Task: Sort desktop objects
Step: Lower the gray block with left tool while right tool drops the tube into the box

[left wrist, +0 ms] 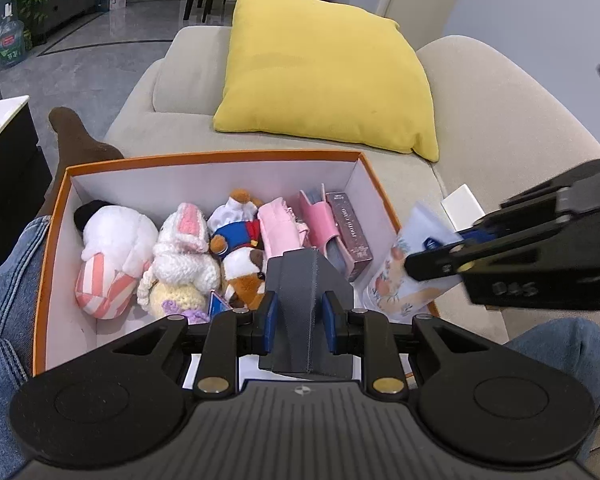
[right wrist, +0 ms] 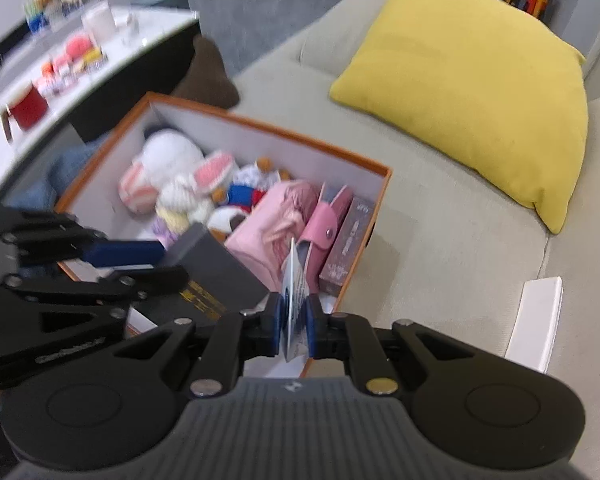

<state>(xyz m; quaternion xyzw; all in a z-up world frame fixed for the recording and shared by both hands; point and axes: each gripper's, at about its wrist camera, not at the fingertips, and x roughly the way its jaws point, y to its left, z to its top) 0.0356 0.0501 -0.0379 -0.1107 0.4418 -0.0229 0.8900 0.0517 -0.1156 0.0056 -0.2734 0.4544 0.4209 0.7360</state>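
Observation:
An orange-rimmed box [left wrist: 56,216] with white inside rests on a person's lap and holds plush toys [left wrist: 118,248], a pink pouch [left wrist: 280,228], a pink case [left wrist: 324,220] and a mauve carton [left wrist: 350,236]. My left gripper [left wrist: 300,320] is shut on a dark grey box [left wrist: 306,304] above the near end of the orange-rimmed box. My right gripper [right wrist: 296,332] is shut on a floral packet [right wrist: 294,280], held edge-on over the right corner of the orange-rimmed box [right wrist: 380,196]. The packet [left wrist: 404,276] and the right gripper [left wrist: 440,258] also show in the left wrist view.
A yellow cushion [left wrist: 324,72] lies on the beige sofa [left wrist: 500,128]. A white card [right wrist: 536,320] lies on the seat right of the box. A white table [right wrist: 112,52] with jars and a red cup [right wrist: 28,106] stands far left. Jeans-clad legs [left wrist: 4,312] flank the box.

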